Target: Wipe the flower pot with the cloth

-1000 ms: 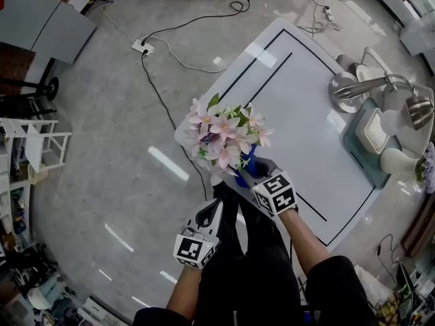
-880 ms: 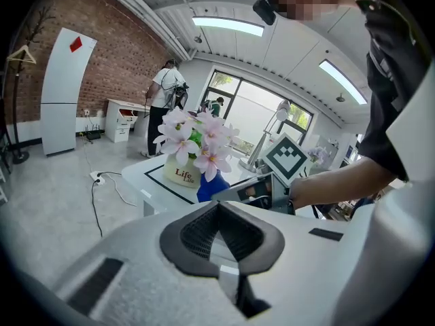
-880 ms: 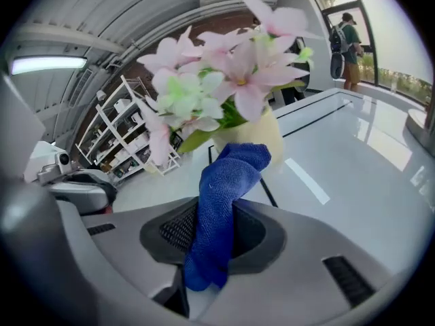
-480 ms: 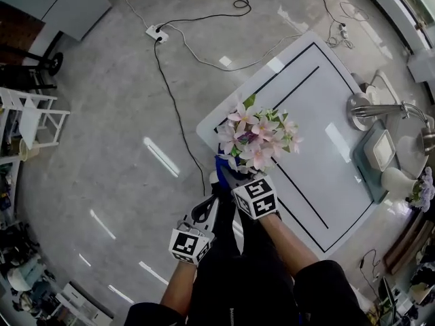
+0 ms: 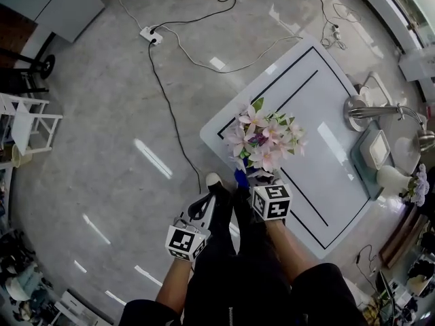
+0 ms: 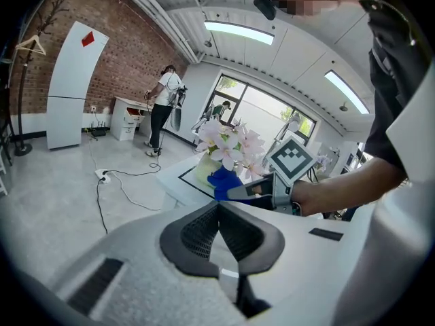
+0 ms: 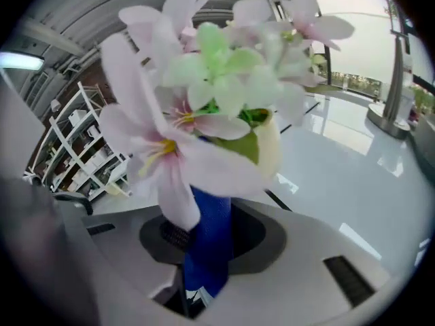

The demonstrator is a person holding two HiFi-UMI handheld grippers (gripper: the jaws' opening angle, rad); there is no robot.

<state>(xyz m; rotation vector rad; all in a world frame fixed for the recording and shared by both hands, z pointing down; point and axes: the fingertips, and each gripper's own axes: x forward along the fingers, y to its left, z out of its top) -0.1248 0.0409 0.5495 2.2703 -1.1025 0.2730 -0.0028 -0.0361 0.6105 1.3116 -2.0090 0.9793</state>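
The flower pot [image 6: 202,169], cream with pink flowers [image 5: 265,140], stands at the near corner of the white table [image 5: 319,114]. In the head view the blooms hide most of the pot. My right gripper [image 5: 247,180] is shut on a blue cloth [image 5: 239,176], which is right up against the pot's near side. In the right gripper view the cloth [image 7: 211,229] hangs between the jaws just below the flowers [image 7: 217,80] and the pot [image 7: 275,151]. My left gripper [image 5: 209,199] is shut and holds nothing, low and to the left over the floor, apart from the pot.
A sink with a faucet [image 5: 370,111], a tray with a dish [image 5: 374,148] and a white vase [image 5: 394,178] lie at the table's right. Cables and a power strip [image 5: 151,36] run over the floor. A white rack [image 5: 27,124] stands far left.
The right gripper with the blue cloth has moved round the pot's near side, from its right to its left and then to below it. The left gripper has stayed low and shut.
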